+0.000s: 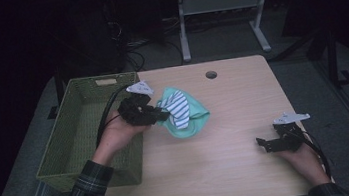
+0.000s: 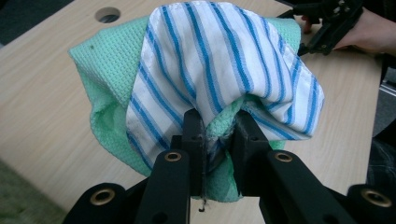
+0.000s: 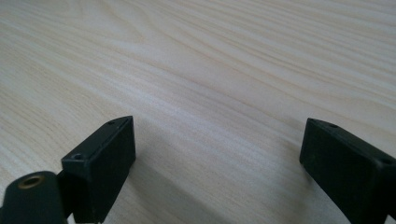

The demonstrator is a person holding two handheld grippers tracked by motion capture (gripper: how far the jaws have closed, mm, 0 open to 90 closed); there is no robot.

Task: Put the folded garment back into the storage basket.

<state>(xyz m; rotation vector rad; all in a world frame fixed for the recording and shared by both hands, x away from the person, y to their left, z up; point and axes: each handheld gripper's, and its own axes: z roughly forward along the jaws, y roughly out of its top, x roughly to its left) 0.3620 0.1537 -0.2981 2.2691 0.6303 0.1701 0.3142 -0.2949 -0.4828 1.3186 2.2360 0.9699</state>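
Observation:
My left gripper is shut on a bundle of two cloths just right of the basket's rim. One is a mint green waffle cloth; the other is a white cloth with blue stripes draped over it. In the left gripper view the jaws pinch both the striped cloth and the green cloth together, and the bundle hangs above the tabletop. My right gripper rests low at the table's right front. Its jaws stand wide apart over bare wood with nothing between them.
A green woven basket stands at the table's left edge, with nothing visible inside. The light wooden table has a round cable hole at the back. A grey desk frame stands on the floor beyond.

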